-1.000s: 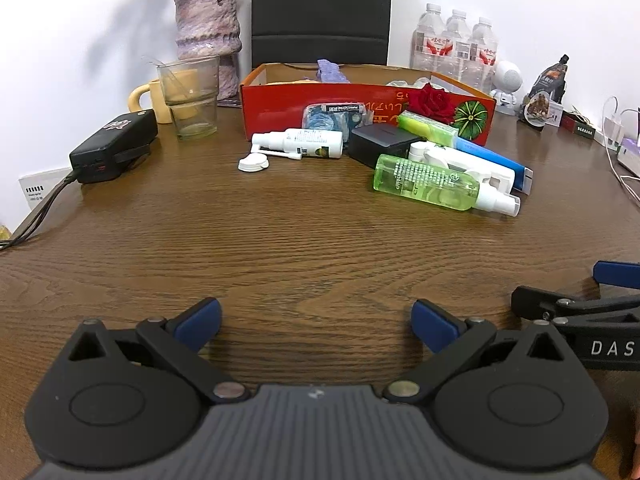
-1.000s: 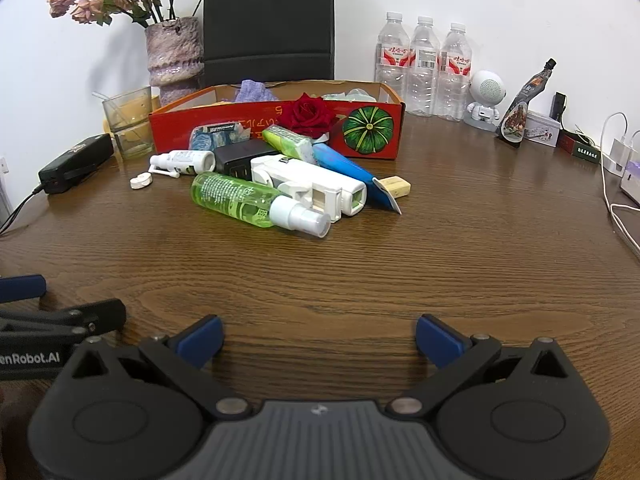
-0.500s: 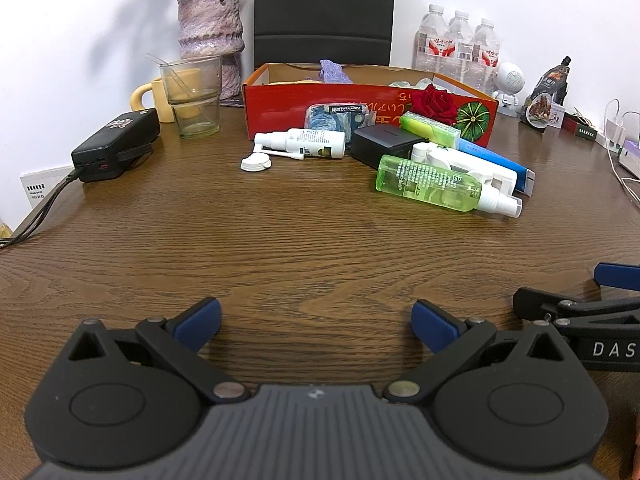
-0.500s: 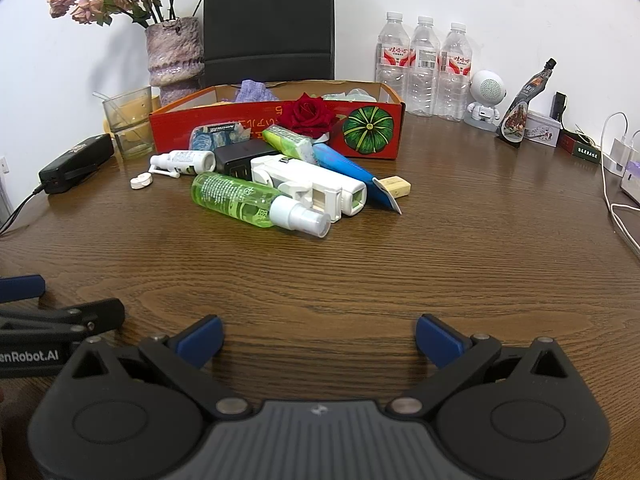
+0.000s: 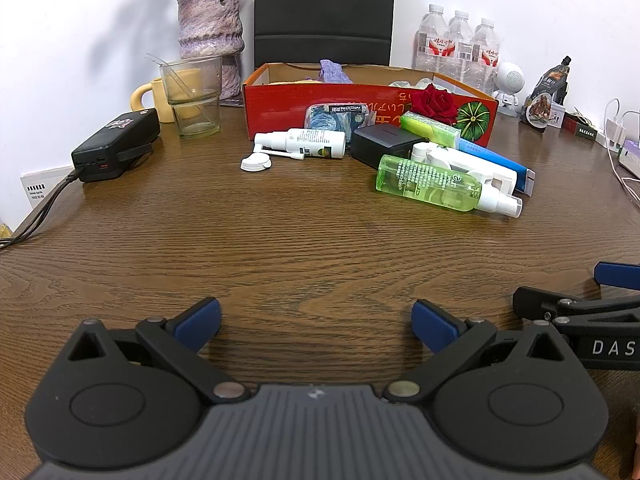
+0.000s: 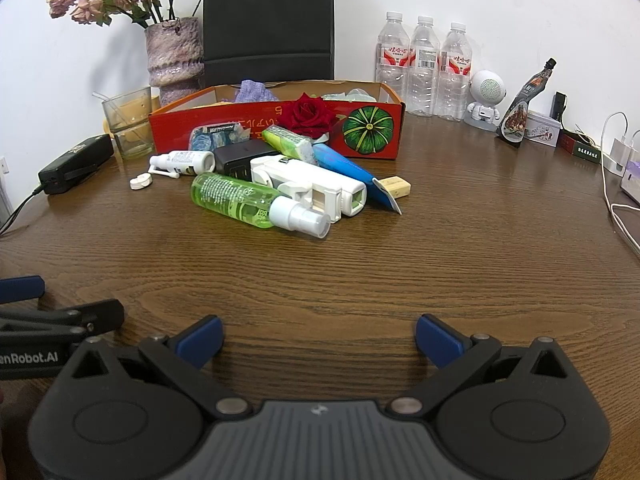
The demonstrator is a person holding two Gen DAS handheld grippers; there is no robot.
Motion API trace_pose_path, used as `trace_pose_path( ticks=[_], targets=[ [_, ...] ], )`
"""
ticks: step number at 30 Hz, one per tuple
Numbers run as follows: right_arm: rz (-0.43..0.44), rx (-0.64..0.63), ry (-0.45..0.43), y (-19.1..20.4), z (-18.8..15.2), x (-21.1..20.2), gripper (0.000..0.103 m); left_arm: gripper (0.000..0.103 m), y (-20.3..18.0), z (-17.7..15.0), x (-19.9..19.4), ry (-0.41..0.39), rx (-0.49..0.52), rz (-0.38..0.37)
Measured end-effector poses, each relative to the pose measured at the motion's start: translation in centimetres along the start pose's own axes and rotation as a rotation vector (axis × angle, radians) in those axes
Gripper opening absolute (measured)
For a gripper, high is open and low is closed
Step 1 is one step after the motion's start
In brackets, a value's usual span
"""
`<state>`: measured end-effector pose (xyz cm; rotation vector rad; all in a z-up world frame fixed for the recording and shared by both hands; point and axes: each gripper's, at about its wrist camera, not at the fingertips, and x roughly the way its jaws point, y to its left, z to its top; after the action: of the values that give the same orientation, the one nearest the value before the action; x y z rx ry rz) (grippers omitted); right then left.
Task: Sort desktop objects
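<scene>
2 hand-held grippers are seen low over a brown wooden table (image 5: 304, 240), side by side, each with its blue-padded jaws spread wide and nothing between them. The left gripper (image 5: 316, 320) and the right gripper (image 6: 318, 336) are both released, and neither is touching any object

The things to be sorted lie in a loose heap well ahead of both grippers, just in front of a red cardboard box (image 6: 372, 132) with a green pumpkin printed on it. Nearest the right gripper, straight ahead and slightly to its left, a green spray bottle (image 6: 240, 200) is lying on its side, white nozzle pointed toward the gripper. Just behind it and touching it is a white plastic device (image 6: 308, 184), with a blue tube (image 6: 348, 170) beside that. Ahead of the left gripper a small white spray bottle (image 5: 304, 143) lies alone, its loose white cap (image 5: 256, 162) just beside it

The step in hand is judged to be the first reach. The green spray bottle is best taken first, since it lies at the front of the heap. It should be approached across its body, not its nozzle, with the jaws kept wide until both pads flank it, and closed gently so that the round bottle is not rolled away
</scene>
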<state>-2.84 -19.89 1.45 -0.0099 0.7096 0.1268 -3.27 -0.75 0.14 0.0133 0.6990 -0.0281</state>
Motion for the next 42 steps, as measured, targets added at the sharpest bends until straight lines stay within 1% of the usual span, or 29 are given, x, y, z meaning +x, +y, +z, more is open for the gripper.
trace_pose_path(
  ticks=[25,27,29,30,31,33,35,36,37,38,40,41,42],
  targets=[
    [-0.006,0.000,0.001,0.1,0.0,0.0,0.103,0.103,0.0,-0.1,-0.1,0.001,0.001,0.003],
    [-0.001,-0.002,0.000,0.1,0.0,0.0,0.103,0.103,0.0,0.0,-0.1,0.001,0.001,0.003],
    [0.027,-0.015,-0.001,-0.1,0.4,-0.1,0.103,0.103,0.0,0.0,-0.1,-0.002,-0.003,0.004],
    [0.046,-0.025,-0.002,-0.2,0.7,-0.2,0.099,0.103,0.0,0.1,-0.1,-0.002,-0.006,-0.002],
    [0.067,-0.027,-0.013,-0.5,1.1,-0.3,0.094,0.103,0.2,0.5,-0.1,-0.002,-0.014,-0.026],
    [0.101,-0.029,-0.026,-1.0,2.3,0.2,0.092,0.103,0.9,2.0,0.2,0.016,-0.089,-0.135],
    [0.131,-0.039,-0.021,-1.5,3.4,1.2,0.090,0.103,1.0,3.8,1.0,0.032,-0.162,-0.213],
    [0.145,-0.044,-0.019,-1.7,4.0,1.7,0.078,0.103,0.7,4.6,1.5,0.028,-0.172,-0.233],
    [0.160,-0.049,-0.017,-1.9,4.5,2.2,0.066,0.103,0.1,5.3,2.0,0.022,-0.162,-0.235],
    [0.175,-0.054,-0.015,-2.2,5.1,2.7,0.061,0.103,-0.4,6.1,2.8,0.023,-0.152,-0.223],
    [0.204,-0.064,-0.010,-2.6,6.2,3.7,0.046,0.103,-1.4,7.6,4.3,0.039,-0.154,-0.204],
    [0.219,-0.069,-0.008,-2.8,6.8,4.2,0.045,0.099,-1.6,8.2,4.9,0.051,-0.176,-0.219],
    [0.234,-0.074,-0.006,-3.0,7.3,4.7,0.043,0.099,-1.6,8.6,5.3,0.060,-0.198,-0.233]
  ],
)
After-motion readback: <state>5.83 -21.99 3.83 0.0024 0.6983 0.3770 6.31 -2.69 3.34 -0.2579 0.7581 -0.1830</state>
